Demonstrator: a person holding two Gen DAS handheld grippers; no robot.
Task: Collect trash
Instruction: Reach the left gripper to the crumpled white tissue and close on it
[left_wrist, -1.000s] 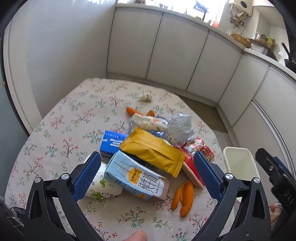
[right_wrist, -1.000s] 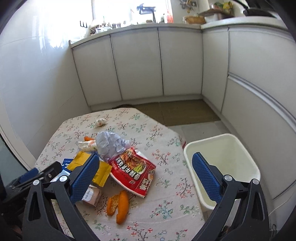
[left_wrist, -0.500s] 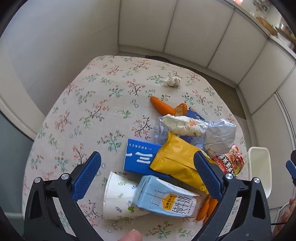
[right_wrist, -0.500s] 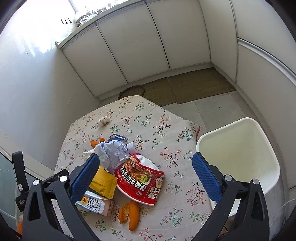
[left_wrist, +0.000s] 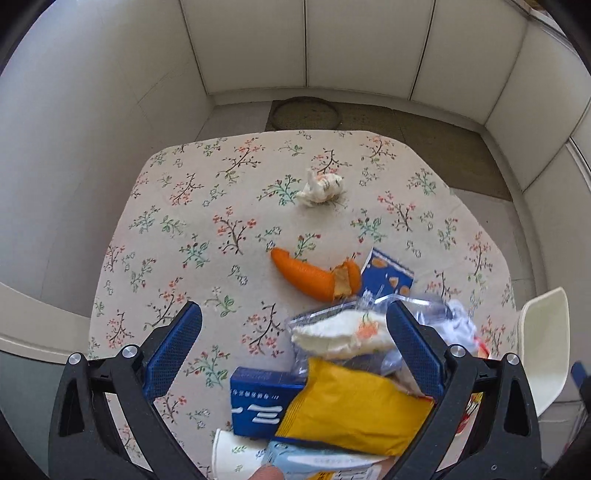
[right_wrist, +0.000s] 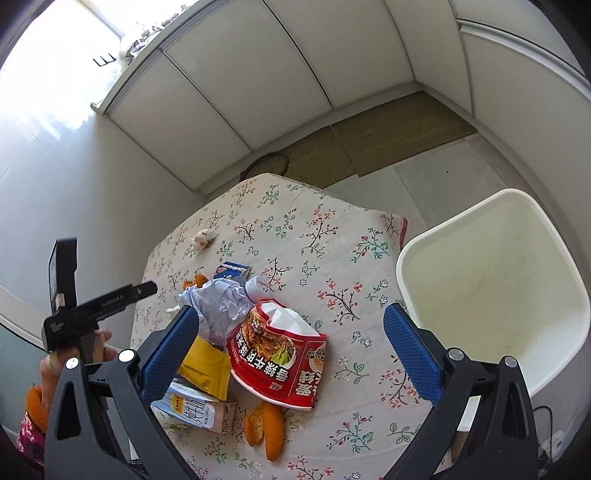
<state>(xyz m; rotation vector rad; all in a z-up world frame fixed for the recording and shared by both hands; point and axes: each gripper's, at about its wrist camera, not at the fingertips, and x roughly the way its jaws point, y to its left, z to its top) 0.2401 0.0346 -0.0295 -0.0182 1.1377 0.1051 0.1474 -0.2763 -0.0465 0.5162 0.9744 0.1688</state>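
Observation:
Trash lies in a heap on the flowered table (left_wrist: 192, 206). In the left wrist view I see a crumpled tissue (left_wrist: 320, 187), an orange peel (left_wrist: 314, 275), a clear bag with white filling (left_wrist: 343, 332), a yellow packet (left_wrist: 354, 410), a blue box (left_wrist: 258, 402) and a paper cup (left_wrist: 232, 454). My left gripper (left_wrist: 293, 332) hangs open above the heap. The right wrist view shows a red noodle bag (right_wrist: 280, 354), crumpled plastic (right_wrist: 221, 306), a milk carton (right_wrist: 199, 410) and orange peels (right_wrist: 267, 428). My right gripper (right_wrist: 291, 321) is open above the red bag, holding nothing.
A white bin (right_wrist: 491, 295) stands on the floor against the table's right side, its inside bare. White cabinet doors (right_wrist: 280, 66) and a brown mat (right_wrist: 388, 140) lie beyond the table. A hand holds the left gripper's body (right_wrist: 92, 302) at the table's left.
Both cameras have risen and tilted down over the table. The left gripper moved forward, so the cup and carton slid to the bottom edge. Both grippers stay open.

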